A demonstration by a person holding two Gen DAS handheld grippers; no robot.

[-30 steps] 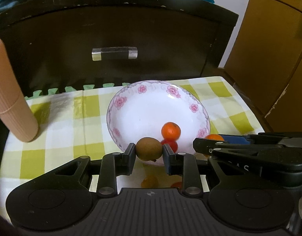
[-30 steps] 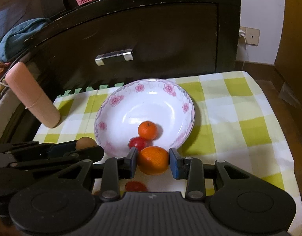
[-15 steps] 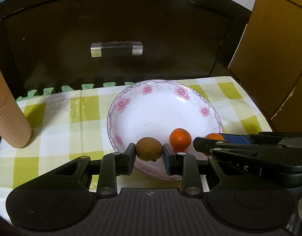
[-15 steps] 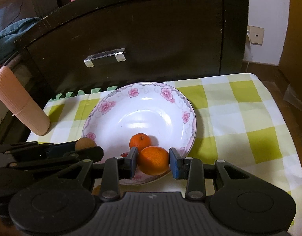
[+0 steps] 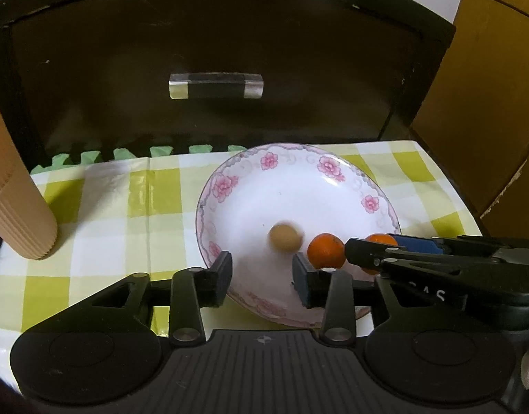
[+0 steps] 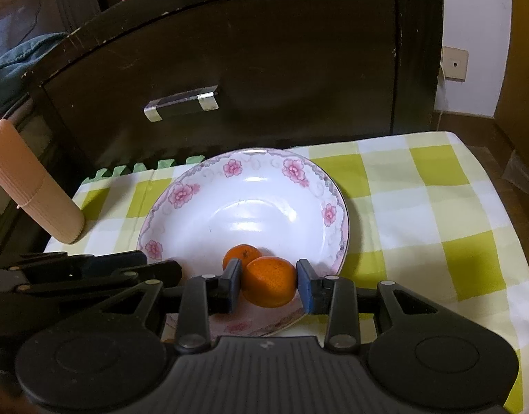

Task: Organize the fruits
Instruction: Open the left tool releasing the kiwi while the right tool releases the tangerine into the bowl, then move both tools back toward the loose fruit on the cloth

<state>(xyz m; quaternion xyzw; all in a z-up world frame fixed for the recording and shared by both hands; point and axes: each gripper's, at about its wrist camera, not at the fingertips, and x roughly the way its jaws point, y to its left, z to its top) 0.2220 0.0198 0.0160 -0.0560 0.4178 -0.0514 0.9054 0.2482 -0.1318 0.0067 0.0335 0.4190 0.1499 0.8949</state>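
A white plate with pink flowers sits on the checked cloth. My left gripper hangs over the plate's near edge, its jaws opening with nothing between them. A blurred brown kiwi is in motion on the plate just beyond the fingertips, beside a small orange. In the right wrist view my right gripper is shut on a larger orange over the plate's near rim. That held orange peeks out behind the right gripper's fingers in the left wrist view.
A ribbed tan cylinder stands at the cloth's left edge. A dark wooden drawer front with a clear handle rises behind the table. Brown cupboard doors stand to the right. The cloth extends right of the plate.
My left gripper has opened and let go of the kiwi, which now rolls on the plate. Both grippers came closer over the plate. The small red fruit has gone out of sight.
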